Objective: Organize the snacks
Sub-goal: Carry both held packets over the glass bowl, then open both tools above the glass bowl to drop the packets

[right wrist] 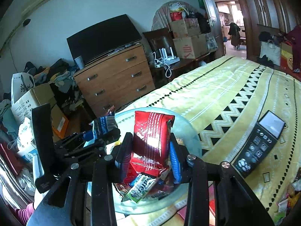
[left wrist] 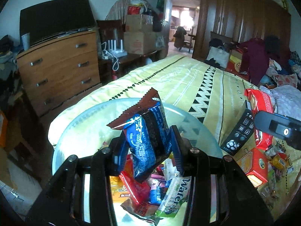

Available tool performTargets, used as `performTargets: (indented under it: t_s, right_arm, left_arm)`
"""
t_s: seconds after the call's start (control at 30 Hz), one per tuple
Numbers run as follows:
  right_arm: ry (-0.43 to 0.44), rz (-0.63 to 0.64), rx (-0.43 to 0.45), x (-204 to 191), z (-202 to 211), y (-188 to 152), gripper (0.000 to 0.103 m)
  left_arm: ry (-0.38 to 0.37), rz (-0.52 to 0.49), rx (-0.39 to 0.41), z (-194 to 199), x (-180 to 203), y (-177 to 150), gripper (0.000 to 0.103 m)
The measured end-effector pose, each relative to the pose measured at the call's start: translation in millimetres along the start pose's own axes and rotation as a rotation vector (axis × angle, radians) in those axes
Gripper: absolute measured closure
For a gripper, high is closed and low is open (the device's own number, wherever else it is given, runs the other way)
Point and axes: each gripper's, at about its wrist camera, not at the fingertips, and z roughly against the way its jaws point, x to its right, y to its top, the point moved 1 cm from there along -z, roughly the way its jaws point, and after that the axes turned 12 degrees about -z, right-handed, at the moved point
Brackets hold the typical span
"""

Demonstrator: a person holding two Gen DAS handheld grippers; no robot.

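A clear glass bowl (left wrist: 79, 124) sits on the bed's near corner and holds several snack packets, among them a green wafer packet (left wrist: 175, 195). My left gripper (left wrist: 148, 146) is shut on a blue and brown snack packet (left wrist: 144, 131), held upright over the bowl. My right gripper (right wrist: 150, 150) is shut on a red snack packet (right wrist: 152, 139), held upright over the same bowl (right wrist: 190, 131). The left gripper and its blue packet (right wrist: 105, 124) show at the left of the right wrist view. The right gripper's body (left wrist: 278, 128) shows at the right of the left wrist view.
A yellow patterned bedspread (left wrist: 184, 79) covers the bed. A black box (right wrist: 259, 143) lies right of the bowl. Red boxes (left wrist: 255, 163) and loose snacks (left wrist: 278, 162) lie at the right. A wooden dresser (right wrist: 116, 79) with a TV stands left of the bed, amid boxes and clothes.
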Motion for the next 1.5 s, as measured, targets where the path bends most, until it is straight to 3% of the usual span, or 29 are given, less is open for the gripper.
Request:
performTargets:
  t_s: [0.47, 1.5]
  right_arm:
    - [0.025, -0.01, -0.079, -3, -32, 8, 0.063]
    - [0.032, -0.019, -0.1, -8, -38, -1, 0.06]
  left_arm:
    - [-0.009, 0.0, -0.063, -13, -12, -5, 0.061]
    - [-0.007, -0.006, -0.083, -14, -13, -4, 0.061]
